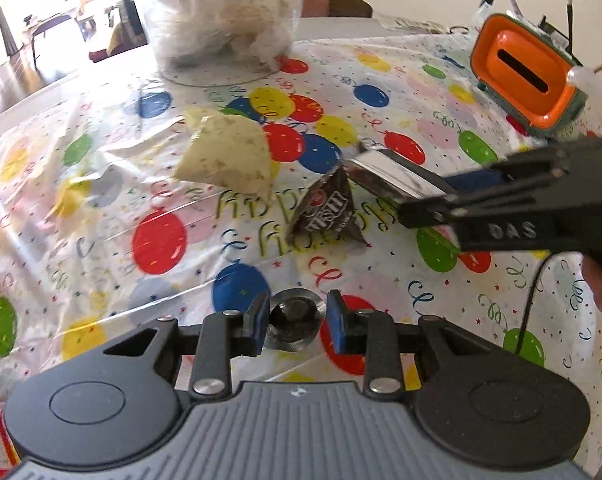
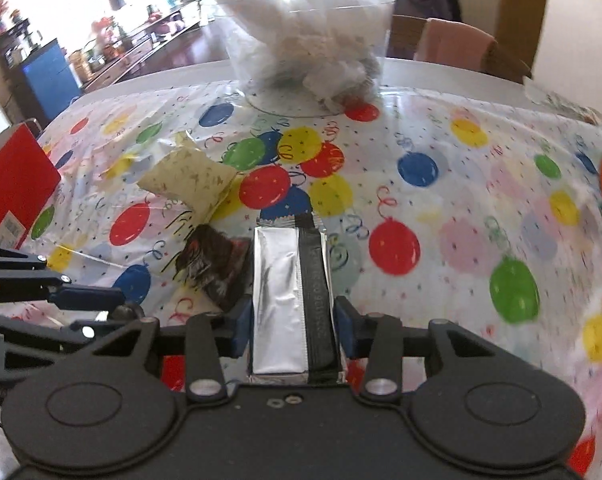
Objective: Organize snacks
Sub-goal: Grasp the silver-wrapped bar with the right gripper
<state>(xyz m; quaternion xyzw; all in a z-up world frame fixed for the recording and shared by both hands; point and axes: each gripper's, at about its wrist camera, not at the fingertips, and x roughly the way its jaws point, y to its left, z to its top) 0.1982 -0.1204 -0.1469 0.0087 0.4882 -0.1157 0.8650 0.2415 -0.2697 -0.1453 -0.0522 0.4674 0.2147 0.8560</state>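
Glossy plastic tablecloth (image 1: pixel 101 208) printed with coloured balloons and streamers, creased and shiny, spread over a table in a bright room.

Left wrist view: left gripper (image 1: pixel 293 322) closed on a small round snack in clear crinkled wrap (image 1: pixel 295 318), blue pads pressed to its sides. Farther out on the cloth, a pale yellow speckled pouch (image 1: pixel 225 154), puffy and pyramid-shaped, and beside it a dark brown M&M's packet (image 1: pixel 327 212), also pyramid-shaped. Right gripper (image 1: pixel 429 192) reaching in from the right, clamped on a silver foil packet (image 1: pixel 393 176) just beside the brown one. Clear plastic tub (image 1: pixel 221 20) of white crumpled wrappers at the far edge; orange slotted device (image 1: pixel 525 80) to the right.

Right wrist view: right gripper (image 2: pixel 289 320) gripping the flat rectangular foil packet (image 2: pixel 277 292), smooth silver with a black seam strip, held off the cloth. M&M's packet (image 2: pixel 213 268) left of it, yellow pouch (image 2: pixel 189 180) beyond. Red cardboard box (image 2: pixel 13 188) at the left edge.
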